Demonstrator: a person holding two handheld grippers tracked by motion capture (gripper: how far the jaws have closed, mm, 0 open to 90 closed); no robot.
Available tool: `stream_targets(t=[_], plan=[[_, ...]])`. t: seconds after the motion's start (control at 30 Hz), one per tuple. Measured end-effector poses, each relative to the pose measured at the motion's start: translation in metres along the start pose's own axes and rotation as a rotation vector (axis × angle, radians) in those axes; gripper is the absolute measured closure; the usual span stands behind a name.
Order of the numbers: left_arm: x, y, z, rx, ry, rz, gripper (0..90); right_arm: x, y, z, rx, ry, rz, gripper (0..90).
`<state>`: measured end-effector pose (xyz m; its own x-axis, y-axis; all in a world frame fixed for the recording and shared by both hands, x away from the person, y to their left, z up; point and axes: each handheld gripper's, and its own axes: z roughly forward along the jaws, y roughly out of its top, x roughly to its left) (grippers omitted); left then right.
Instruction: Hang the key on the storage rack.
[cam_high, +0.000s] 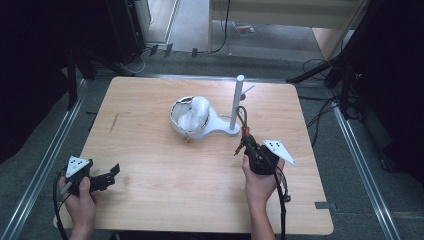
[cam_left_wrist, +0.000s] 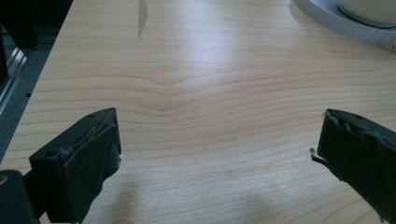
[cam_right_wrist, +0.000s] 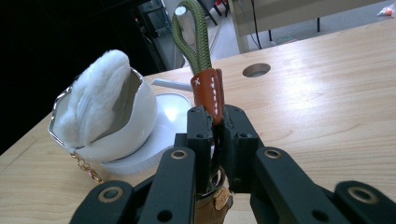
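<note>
High view count: one wooden table (cam_high: 165, 180), one white stand (cam_high: 220, 127), one fluffy white pouch (cam_high: 192, 116), two grippers.
Left gripper (cam_left_wrist: 219, 154): jaws wide apart, empty, over bare table.
Right gripper (cam_right_wrist: 215, 140): jaws clamped on one green cord loop (cam_right_wrist: 192, 37) at its brown leather tab (cam_right_wrist: 208, 91), near the stand's post (cam_high: 236, 102).

It looks like a lab or recording studio. A bare wooden worktop (cam_high: 150, 125) stands between metal floor rails (cam_high: 45, 160), with dark stands (cam_high: 345, 85) and loose cables (cam_high: 320, 112) around it.
</note>
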<state>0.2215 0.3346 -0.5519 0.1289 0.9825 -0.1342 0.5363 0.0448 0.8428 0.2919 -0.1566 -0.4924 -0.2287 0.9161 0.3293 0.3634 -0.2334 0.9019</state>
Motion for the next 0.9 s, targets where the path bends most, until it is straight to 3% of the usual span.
stream_targets(t=[0.47, 0.53, 0.63, 0.73, 0.9], plan=[[0.000, 0.000, 0.000, 0.001, -0.001, -0.002, 0.0, -0.005, -0.004, 0.011, 0.030, -0.013, 0.002, 81.9], [0.000, 0.000, 0.000, 0.000, 0.000, -0.001, 0.0, -0.005, -0.004, 0.012, 0.024, -0.028, -0.010, 78.7], [0.000, 0.000, 0.000, 0.000, 0.000, -0.002, 0.0, -0.006, -0.003, 0.011, 0.007, -0.039, -0.021, 65.1], [0.000, 0.000, 0.000, 0.001, 0.000, -0.001, 0.0, -0.007, -0.001, 0.010, 0.002, -0.039, -0.006, 59.9], [0.000, 0.000, 0.000, 0.001, 0.001, -0.001, 0.0, -0.007, 0.003, 0.003, -0.018, -0.062, -0.031, 48.3]])
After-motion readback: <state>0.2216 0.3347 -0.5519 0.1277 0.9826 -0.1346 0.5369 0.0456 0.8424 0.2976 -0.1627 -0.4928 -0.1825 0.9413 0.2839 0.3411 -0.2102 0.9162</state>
